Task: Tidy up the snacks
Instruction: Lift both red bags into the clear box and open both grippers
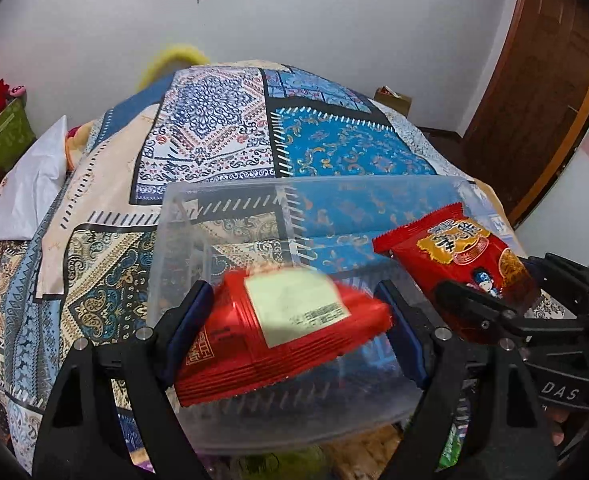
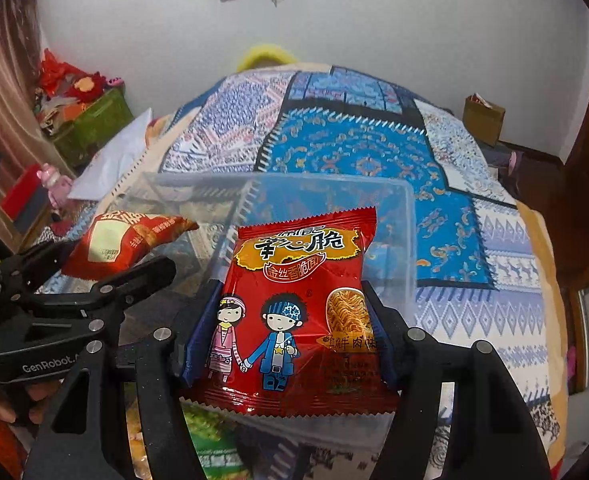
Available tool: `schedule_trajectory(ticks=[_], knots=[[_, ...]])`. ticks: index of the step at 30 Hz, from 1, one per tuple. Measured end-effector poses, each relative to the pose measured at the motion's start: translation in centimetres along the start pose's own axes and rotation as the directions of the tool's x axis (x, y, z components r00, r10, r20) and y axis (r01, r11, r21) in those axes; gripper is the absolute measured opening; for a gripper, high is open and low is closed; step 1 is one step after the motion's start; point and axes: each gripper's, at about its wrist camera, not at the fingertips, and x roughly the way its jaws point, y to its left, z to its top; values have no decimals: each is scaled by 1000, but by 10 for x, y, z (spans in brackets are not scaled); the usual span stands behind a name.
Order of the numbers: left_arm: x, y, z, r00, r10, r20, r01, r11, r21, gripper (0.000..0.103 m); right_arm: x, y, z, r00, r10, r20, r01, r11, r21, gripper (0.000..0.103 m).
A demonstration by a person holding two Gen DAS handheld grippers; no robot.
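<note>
Your left gripper (image 1: 294, 320) fingers pinch red foil snack packet, label side up (image 1: 282, 332); your right gripper (image 2: 290, 332) fingers pinch red noodle-snack packet with cartoon children (image 2: 298, 312). Both hover over clear plastic bin (image 1: 182, 216) on bed, bin looks empty. Sorting barely begun; more packets below.

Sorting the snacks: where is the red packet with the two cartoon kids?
In the right wrist view, the red cartoon-kids noodle packet sits centre, clamped in the right gripper, above the clear plastic bin.
</note>
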Motion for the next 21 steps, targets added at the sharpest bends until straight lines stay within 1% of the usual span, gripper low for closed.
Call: schedule_trajectory(ticks=[7, 9, 11, 14, 16, 21], knots=[[7, -2, 2, 999, 32, -10, -32, 999, 28, 82, 7, 0, -2, 1000, -6, -29, 6, 1000, -17, 64], [6, -1, 1, 1000, 19, -23, -18, 1000, 20, 82, 7, 0, -1, 999, -17, -31, 16, 1000, -25, 66], [3, -1, 0, 1000, 6, -28, -6, 1000, 16, 82, 3, 0, -2, 999, -8, -35, 7, 1000, -25, 68], [-11, -5, 0, 1000, -1, -17, 1, 1000, 20, 82, -4, 0, -2, 1000, -11, -26, 11, 1000, -24, 69], [-25, -8, -1, 1000, -1, 8, 0, 1000, 24, 82, -13, 2, -2, 1000, -9, -14, 8, 1000, -27, 69], [-70, -12, -4, 998, -11, 67, 9, 1000, 25, 83, -53, 10, -7, 999, -17, 46, 19, 999, -45, 69]])
